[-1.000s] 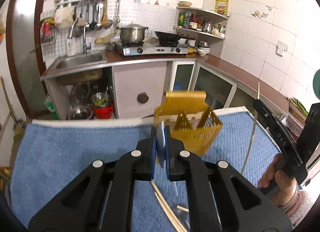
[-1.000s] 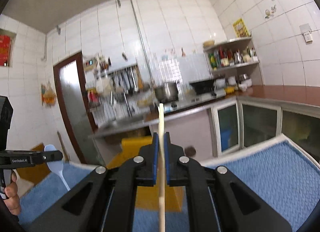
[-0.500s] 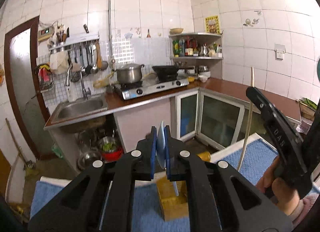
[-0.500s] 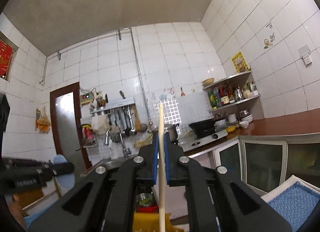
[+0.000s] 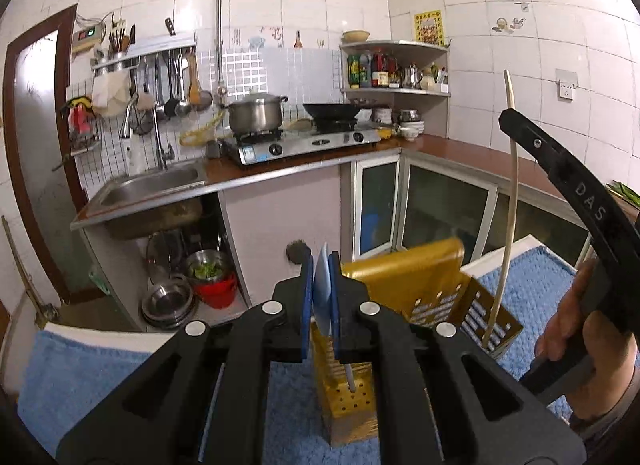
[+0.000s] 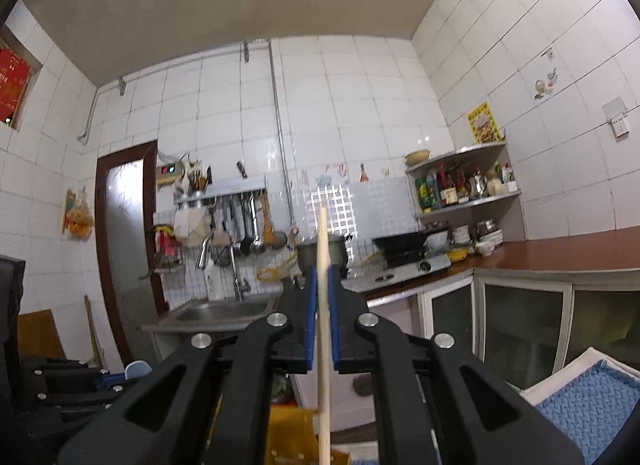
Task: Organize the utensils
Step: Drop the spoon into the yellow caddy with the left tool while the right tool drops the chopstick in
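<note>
— Over the blue towel (image 5: 80, 377), what?
— Left gripper (image 5: 322, 265), squeezed tight on a pale blue spoon (image 5: 322, 293). Handle pointing down into the yellow utensil holder (image 5: 424, 285).
— And on the right side?
— Right gripper (image 6: 322, 277), pinched shut on a long wooden chopstick (image 6: 322, 305). Held upright, with its bottom tip at the holder's slotted side.
— Behind all that?
— Far off, a sink (image 5: 148, 185), a pot (image 5: 256, 115) on the stove.
</note>
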A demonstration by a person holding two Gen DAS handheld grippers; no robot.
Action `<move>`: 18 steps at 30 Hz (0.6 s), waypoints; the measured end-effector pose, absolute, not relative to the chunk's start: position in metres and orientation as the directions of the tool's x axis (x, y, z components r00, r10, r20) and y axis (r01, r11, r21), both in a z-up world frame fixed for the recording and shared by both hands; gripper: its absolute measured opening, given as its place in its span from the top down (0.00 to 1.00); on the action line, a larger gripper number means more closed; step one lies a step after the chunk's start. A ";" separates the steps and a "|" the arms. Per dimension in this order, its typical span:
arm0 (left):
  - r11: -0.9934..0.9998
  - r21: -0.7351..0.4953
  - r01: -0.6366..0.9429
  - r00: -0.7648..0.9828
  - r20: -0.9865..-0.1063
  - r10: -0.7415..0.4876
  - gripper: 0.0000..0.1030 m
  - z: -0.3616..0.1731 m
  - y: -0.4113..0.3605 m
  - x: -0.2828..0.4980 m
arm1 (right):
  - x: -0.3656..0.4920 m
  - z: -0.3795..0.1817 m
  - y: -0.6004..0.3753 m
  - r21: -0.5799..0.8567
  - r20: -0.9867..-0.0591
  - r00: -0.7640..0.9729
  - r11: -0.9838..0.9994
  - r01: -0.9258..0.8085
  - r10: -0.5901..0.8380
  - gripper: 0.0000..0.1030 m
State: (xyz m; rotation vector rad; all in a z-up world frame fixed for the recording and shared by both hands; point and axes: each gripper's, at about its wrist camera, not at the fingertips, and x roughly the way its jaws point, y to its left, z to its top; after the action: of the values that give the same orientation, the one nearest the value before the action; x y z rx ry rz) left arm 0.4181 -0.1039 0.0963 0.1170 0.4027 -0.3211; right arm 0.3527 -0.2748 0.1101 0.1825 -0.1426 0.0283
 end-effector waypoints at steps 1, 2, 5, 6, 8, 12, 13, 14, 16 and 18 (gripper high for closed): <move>0.943 0.046 0.329 0.868 -0.408 -0.283 0.94 0.094 -0.103 0.419 | 0.353 0.106 -0.274 0.169 0.126 0.992 0.984 -0.048 0.027 0.94; 0.944 0.039 0.328 0.865 -0.414 -0.283 0.94 0.091 -0.102 0.419 | 0.353 0.103 -0.273 0.161 0.116 0.993 0.986 -0.053 0.034 0.94; 0.945 0.011 0.326 0.852 -0.436 -0.289 0.94 0.087 -0.097 0.420 | 0.352 0.091 -0.272 0.139 0.075 0.996 0.988 -0.066 0.056 0.94; 0.946 0.001 0.325 0.848 -0.443 -0.291 0.94 0.086 -0.095 0.419 | 0.350 0.087 -0.273 0.139 0.061 0.996 0.988 -0.071 0.063 0.94; 0.946 -0.017 0.322 0.839 -0.457 -0.294 0.94 0.085 -0.091 0.417 | 0.348 0.081 -0.274 0.137 0.034 0.997 0.988 -0.077 0.073 0.94; 0.946 -0.053 0.319 0.822 -0.482 -0.304 0.93 0.082 -0.084 0.414 | 0.343 0.072 -0.277 0.132 -0.034 0.996 0.988 -0.074 0.079 0.94; 0.945 -0.064 0.319 0.817 -0.487 -0.309 0.89 0.082 -0.083 0.412 | 0.342 0.070 -0.277 0.134 -0.054 0.995 0.988 -0.073 0.081 0.94; 0.946 -0.077 0.316 0.811 -0.495 -0.311 0.85 0.081 -0.080 0.411 | 0.341 0.067 -0.277 0.134 -0.064 0.995 0.988 -0.072 0.081 0.94; 0.948 -0.090 0.305 0.812 -0.496 -0.309 0.72 0.081 -0.078 0.406 | 0.338 0.064 -0.278 0.127 -0.090 0.993 0.990 -0.067 0.079 0.94; 0.949 -0.099 0.300 0.809 -0.501 -0.308 0.70 0.081 -0.075 0.401 | 0.336 0.062 -0.277 0.119 -0.128 0.988 0.991 -0.068 0.083 0.94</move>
State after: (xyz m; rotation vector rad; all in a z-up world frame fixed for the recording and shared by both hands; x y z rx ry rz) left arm 0.4014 -0.0753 0.0808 -0.0156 0.5377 -0.3249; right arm 0.3365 -0.2771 0.0622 0.1149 0.1335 0.0757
